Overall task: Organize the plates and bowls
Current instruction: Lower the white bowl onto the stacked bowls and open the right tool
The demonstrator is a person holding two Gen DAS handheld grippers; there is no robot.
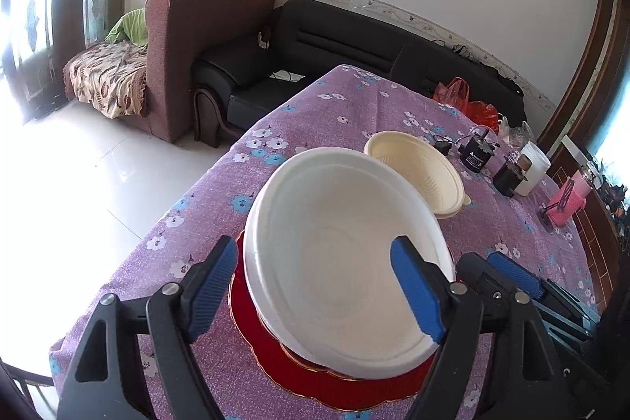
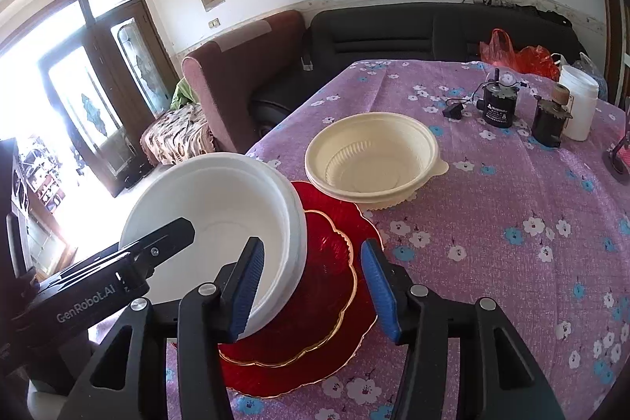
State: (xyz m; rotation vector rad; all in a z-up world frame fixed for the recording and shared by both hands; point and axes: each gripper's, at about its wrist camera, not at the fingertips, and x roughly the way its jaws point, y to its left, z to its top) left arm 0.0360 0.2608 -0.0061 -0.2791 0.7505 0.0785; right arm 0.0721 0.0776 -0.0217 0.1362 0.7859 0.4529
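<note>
I read "GenRobot.AI" in white lettering on the black body of the left gripper, at 8 o'clock in my right wrist view. Other labels are illegible.

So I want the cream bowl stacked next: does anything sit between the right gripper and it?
Nothing visible does. From the right gripper, only the red plates and bare tablecloth lie before the cream bowl.
</note>
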